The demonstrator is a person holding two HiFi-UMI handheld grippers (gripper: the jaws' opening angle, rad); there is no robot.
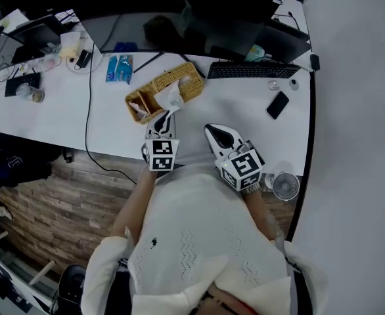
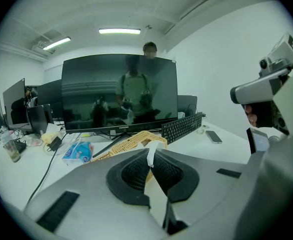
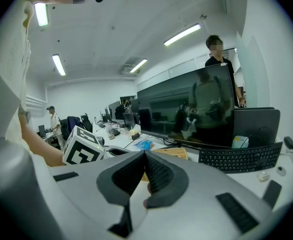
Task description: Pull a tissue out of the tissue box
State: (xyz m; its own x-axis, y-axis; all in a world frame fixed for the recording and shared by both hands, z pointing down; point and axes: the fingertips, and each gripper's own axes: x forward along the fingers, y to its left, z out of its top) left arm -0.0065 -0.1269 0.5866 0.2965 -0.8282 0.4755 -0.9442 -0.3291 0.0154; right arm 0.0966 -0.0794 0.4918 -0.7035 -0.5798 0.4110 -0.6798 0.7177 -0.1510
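On the white worktop (image 1: 245, 117), a tissue (image 1: 170, 97) stands up from the woven tissue box (image 1: 144, 102), its end clamped in the left gripper (image 1: 166, 115). Just beside, the right gripper (image 1: 210, 130) is closed and empty.

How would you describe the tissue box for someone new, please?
Start at the big curved monitor. Just before its stand lies the tissue box, between a blue packet and the keyboard. It alone is tan wickerwork with a white tissue sticking out.
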